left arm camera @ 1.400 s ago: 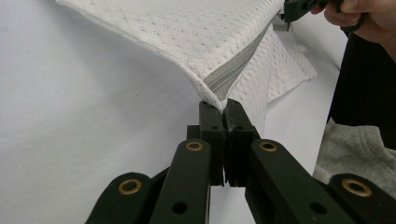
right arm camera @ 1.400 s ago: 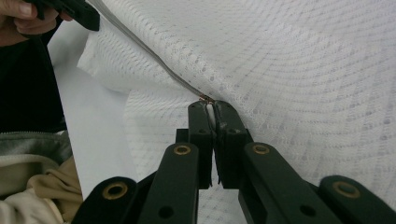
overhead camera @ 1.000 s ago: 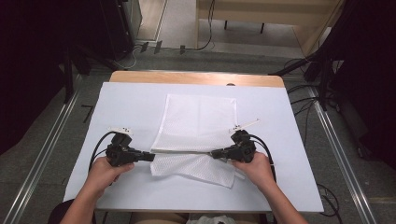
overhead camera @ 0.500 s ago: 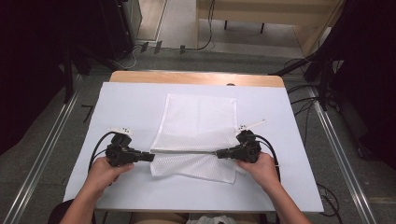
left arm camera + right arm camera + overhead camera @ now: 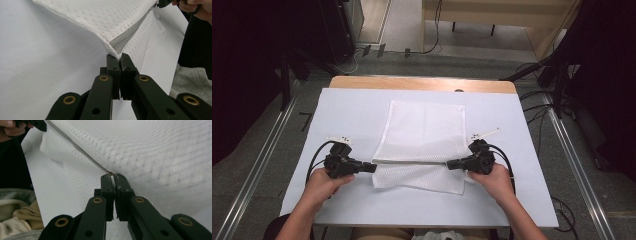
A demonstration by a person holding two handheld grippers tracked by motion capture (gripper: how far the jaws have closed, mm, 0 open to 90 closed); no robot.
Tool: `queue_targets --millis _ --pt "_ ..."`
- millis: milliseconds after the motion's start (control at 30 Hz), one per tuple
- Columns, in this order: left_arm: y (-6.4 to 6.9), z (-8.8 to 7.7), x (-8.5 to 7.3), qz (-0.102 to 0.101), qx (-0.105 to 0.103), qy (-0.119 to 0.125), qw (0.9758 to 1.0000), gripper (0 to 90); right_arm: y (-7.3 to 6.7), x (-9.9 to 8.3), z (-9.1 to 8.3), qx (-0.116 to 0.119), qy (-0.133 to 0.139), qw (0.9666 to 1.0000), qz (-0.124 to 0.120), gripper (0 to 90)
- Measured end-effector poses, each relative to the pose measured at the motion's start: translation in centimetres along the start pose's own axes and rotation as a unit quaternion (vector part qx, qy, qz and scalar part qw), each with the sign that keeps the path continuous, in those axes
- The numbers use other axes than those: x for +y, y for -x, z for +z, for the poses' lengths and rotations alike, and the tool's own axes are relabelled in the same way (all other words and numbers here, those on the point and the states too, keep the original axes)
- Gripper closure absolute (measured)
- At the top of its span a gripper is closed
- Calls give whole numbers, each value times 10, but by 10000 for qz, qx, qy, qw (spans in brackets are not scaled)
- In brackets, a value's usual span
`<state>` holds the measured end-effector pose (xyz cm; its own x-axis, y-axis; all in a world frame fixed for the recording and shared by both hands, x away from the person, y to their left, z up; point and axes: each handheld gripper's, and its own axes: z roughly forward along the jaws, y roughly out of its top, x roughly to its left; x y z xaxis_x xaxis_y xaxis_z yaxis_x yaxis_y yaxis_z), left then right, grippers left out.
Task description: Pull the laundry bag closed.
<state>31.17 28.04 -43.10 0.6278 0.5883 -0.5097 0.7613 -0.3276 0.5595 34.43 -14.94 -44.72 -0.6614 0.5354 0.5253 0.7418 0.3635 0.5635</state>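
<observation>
A white mesh bag (image 5: 424,132) with a grey zipper lies on the white table (image 5: 352,110), its near part folded so a lower flap (image 5: 419,177) shows beneath. My left gripper (image 5: 373,167) is shut on the bag's left zipper corner (image 5: 113,48). My right gripper (image 5: 449,164) is shut on the right zipper corner (image 5: 110,173). The zipper edge (image 5: 412,162) is stretched taut and lifted between the two grippers. In the left gripper view the right gripper (image 5: 165,2) shows at the far end of the zipper; in the right gripper view the left gripper (image 5: 37,123) shows at the top left.
A wooden strip (image 5: 422,84) runs along the table's far edge. Metal rails (image 5: 257,165) flank the table on both sides, and cables (image 5: 542,95) lie on the floor at the right. Bare white surface lies left and right of the bag.
The right gripper has shifted slightly to the right, pulling the zipper edge straighter. The left gripper has stayed put.
</observation>
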Motion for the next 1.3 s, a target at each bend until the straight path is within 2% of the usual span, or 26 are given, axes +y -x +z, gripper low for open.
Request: queue_targets --millis 833,900,1300 --pt "0 1 0 -12 6 -16 10000 891 15 -10 -26 -148 102 9997 184 879" --pt "0 1 0 35 6 -34 10000 890 16 -12 -28 -123 111 9997 199 879" --pt "-3 2 0 -5 28 -71 10000 890 17 -13 -30 -145 90 9997 155 879"
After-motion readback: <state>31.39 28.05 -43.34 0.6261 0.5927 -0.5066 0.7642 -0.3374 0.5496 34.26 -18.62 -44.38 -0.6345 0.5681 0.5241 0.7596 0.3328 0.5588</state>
